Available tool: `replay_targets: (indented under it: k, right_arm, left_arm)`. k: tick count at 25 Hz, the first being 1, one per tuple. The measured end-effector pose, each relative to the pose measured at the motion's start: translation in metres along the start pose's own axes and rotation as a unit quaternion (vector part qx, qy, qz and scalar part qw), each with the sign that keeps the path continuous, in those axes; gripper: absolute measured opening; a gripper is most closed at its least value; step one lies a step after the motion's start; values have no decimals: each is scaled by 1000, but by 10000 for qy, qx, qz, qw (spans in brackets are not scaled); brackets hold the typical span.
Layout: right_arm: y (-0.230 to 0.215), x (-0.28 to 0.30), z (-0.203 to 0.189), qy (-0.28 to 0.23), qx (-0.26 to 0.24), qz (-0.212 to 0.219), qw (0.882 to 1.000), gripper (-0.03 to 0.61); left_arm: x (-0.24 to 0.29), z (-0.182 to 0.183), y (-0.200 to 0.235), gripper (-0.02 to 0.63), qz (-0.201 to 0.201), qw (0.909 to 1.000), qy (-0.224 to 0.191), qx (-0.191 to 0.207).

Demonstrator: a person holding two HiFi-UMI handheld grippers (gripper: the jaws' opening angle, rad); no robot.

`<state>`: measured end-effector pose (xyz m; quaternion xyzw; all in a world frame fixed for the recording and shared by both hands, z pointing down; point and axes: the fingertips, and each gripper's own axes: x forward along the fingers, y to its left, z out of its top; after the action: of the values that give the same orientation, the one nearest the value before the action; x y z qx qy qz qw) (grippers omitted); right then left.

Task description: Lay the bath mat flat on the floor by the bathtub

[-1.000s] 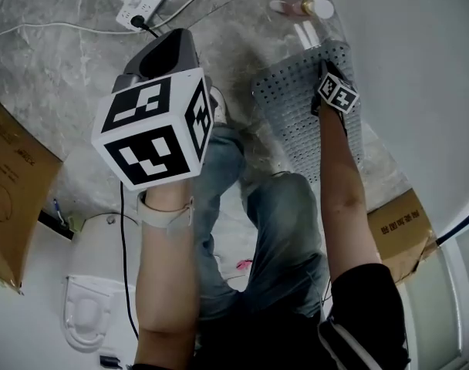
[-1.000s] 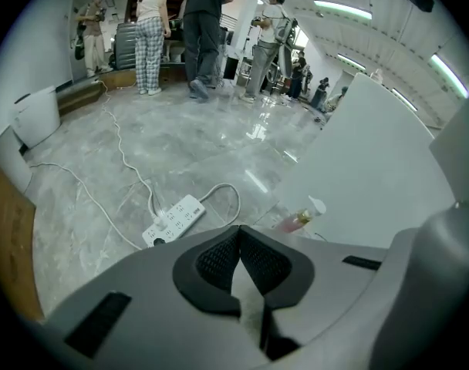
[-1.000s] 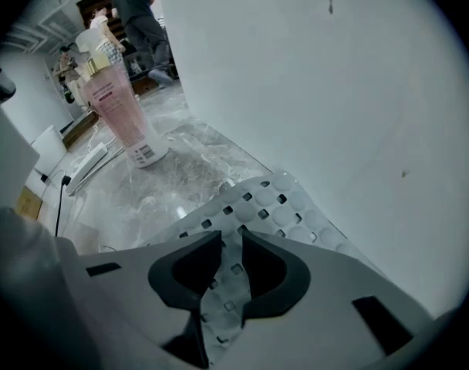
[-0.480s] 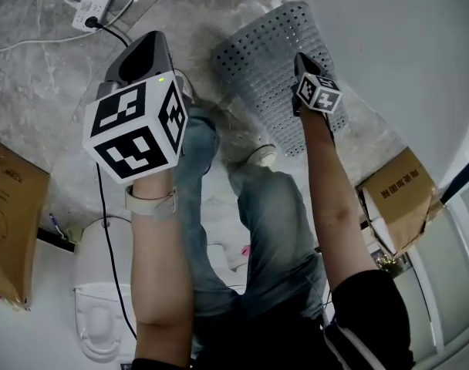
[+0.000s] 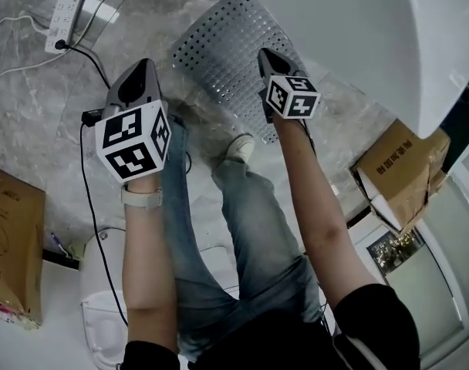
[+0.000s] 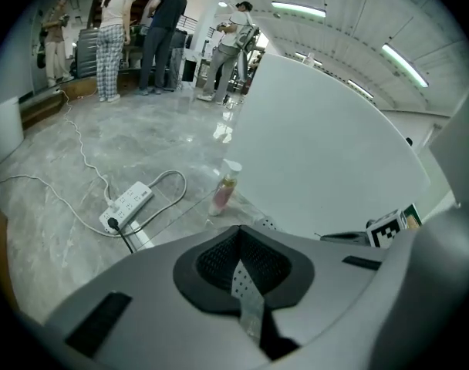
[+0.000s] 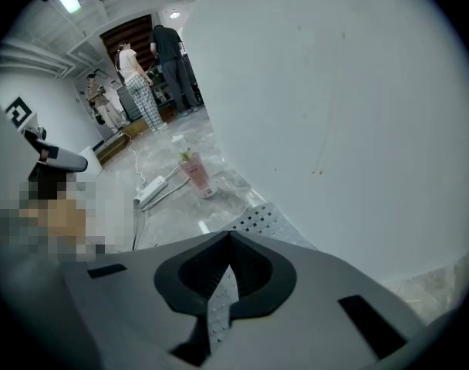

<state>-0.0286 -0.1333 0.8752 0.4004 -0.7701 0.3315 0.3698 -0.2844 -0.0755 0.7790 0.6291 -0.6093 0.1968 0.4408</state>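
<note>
Your left claw (image 6: 244, 287) is clamped on a thin strip of the mat (image 5: 219, 48). Your right claw (image 7: 219, 303) is likewise closed on the mat's edge, nearer the tub (image 5: 350, 37). The grey, perforated mat stretches away from both claws over the marble floor (image 5: 34, 91), right beside the tub wall. A pink bottle (image 6: 223, 191) and a power strip (image 5: 63, 10) sit beyond it.

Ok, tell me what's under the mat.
Marble floor shows round the mat, beside the tub, and a shoe by its near edge. The left gripper and right gripper pinch that edge. What lies directly beneath is covered.
</note>
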Motion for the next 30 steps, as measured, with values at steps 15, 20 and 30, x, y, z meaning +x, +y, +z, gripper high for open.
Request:
replay_targets:
  k: [15, 20, 30]
  right_arm:
    - [35, -208, 53, -748, -356, 553, 9950, 26]
    - [37, -288, 72, -1014, -640, 810, 9895, 26]
    - [26, -458, 126, -1556, -801, 1113, 9783, 26]
  left_arm:
    - [-102, 2, -156, 18, -727, 9880, 104, 1358]
    - [-152, 34, -222, 18, -805, 9827, -286, 1644]
    - [-274, 74, -321, 18, -592, 9836, -885, 1454]
